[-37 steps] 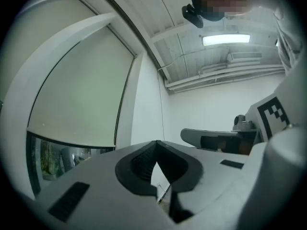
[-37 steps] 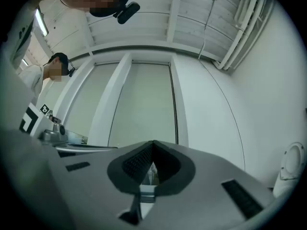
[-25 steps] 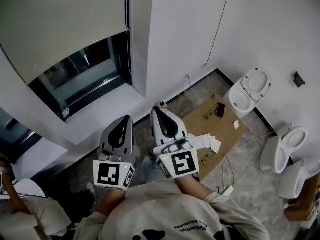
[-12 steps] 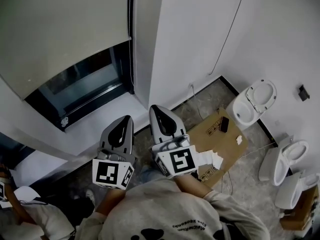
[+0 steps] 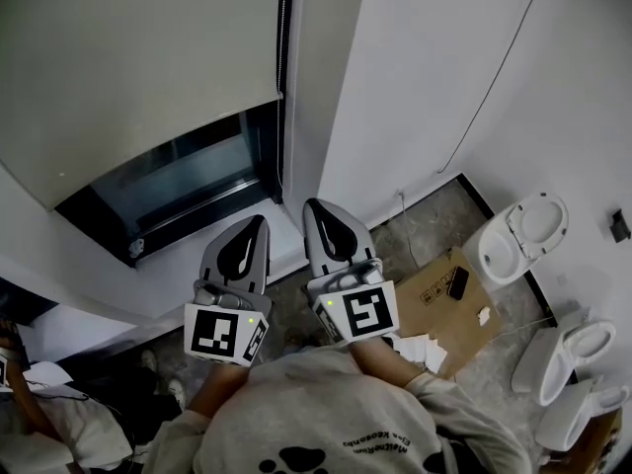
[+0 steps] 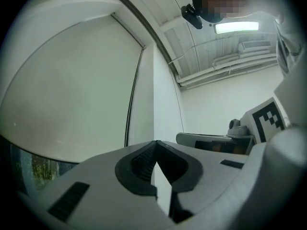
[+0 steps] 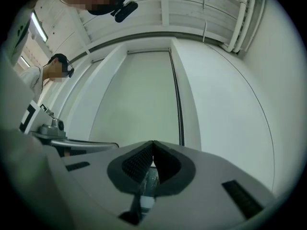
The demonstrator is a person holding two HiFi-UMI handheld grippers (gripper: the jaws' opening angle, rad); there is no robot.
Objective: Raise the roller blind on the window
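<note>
Left gripper (image 5: 253, 231) (image 6: 156, 142): clenched, its dark ribbed pads meeting at the tip, with nothing between them; it points up at the window, apart from it.
Right gripper (image 5: 320, 215) (image 7: 153, 142): also clenched tip to tip and empty; it sits just right of the left one, the two side by side and apart.
Marker cubes: one sits on the near end of each gripper, close to the person's chest.
Person: a grey sweatshirt (image 5: 316, 418) fills the near edge of the head view, with both arms reaching forward.
Roller blind (image 5: 138, 67) (image 6: 72, 95) (image 7: 139, 99): far and left of the grippers. The pale sheet covers most of the window and its bottom edge hangs above a strip of bare glass.
Window glass (image 5: 188, 181): a dark band between the blind's bottom edge and the white sill (image 5: 212, 265).
Dark vertical line (image 5: 284, 77) (image 6: 134, 99) (image 7: 176, 99): runs down the blind's right edge. I cannot tell whether it is a cord or the frame.
White wall (image 5: 425, 77): right of the window, with a thin cable (image 5: 494, 82) running down it.
Floor, right: a flattened cardboard sheet (image 5: 439, 299) carries a small dark object (image 5: 457, 282), and white toilet bowls (image 5: 521, 235) stand along the wall.
Near left corner: another person's pale sleeve (image 5: 44, 428).
</note>
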